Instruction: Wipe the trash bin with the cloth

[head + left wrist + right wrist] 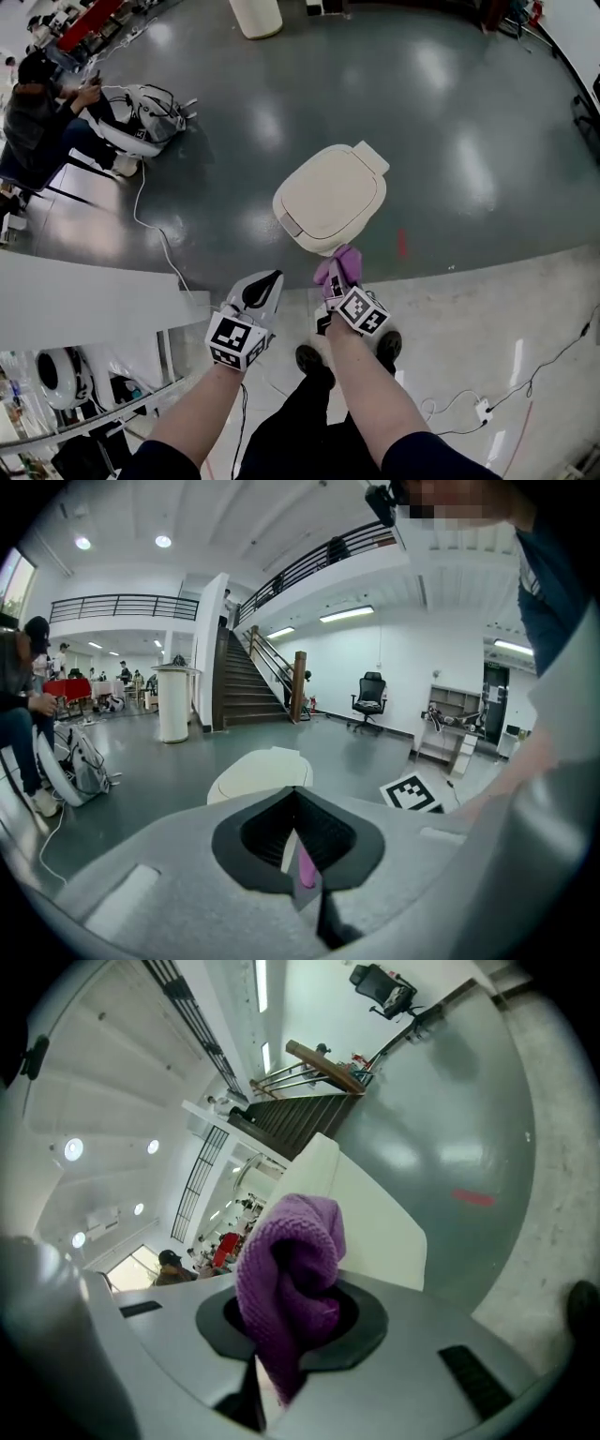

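Note:
The cream trash bin [330, 197] stands on the grey floor with its lid closed, just ahead of both grippers. My right gripper [339, 283] is shut on a bunched purple cloth [337, 265], which sits against the bin's near edge. In the right gripper view the cloth [289, 1274] fills the jaws and the bin [370, 1208] rises right behind it. My left gripper [263, 284] hovers to the left of the bin's near side, jaws shut with nothing held. The left gripper view has the bin [255, 774] beyond the closed jaws.
A seated person [37, 105] and a white machine [141, 117] with a trailing cable [155, 232] are at the far left. A white ledge [84, 300] runs along the near left. A red floor mark [401, 243] lies right of the bin. Cables [525, 377] cross the floor at the near right.

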Demonstrator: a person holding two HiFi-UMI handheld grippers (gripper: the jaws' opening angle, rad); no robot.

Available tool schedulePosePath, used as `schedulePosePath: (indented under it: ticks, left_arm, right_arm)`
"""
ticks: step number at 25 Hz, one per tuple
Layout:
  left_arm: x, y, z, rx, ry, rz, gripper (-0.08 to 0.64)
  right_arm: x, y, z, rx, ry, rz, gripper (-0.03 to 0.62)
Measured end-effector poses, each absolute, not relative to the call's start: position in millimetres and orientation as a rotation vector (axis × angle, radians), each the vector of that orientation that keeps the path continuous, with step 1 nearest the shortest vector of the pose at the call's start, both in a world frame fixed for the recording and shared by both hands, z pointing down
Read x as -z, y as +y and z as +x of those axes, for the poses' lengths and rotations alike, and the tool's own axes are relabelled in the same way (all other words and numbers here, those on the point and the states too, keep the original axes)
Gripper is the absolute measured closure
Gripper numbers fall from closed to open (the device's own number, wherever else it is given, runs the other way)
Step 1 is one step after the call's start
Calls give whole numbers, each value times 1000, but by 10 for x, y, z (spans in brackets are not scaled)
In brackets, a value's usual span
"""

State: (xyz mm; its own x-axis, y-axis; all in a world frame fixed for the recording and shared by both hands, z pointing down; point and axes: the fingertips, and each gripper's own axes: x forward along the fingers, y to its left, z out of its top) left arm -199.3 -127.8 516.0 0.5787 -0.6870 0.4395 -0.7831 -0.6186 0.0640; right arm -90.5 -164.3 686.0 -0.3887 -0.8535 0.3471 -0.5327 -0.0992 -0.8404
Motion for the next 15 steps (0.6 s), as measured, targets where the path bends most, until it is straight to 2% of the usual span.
schedulePosePath:
  ticks: [8, 15]
  left_arm:
    - [-4366, -784, -1503, -408, -1131, 2600, 571]
    - [-3383, -319, -1019, -306, -1006, 2736, 571]
  right_arm:
    - [-5581, -1126, -661, 1384, 2364, -1443, 517]
    - [-4300, -453, -764, 1122, 2861, -1097, 517]
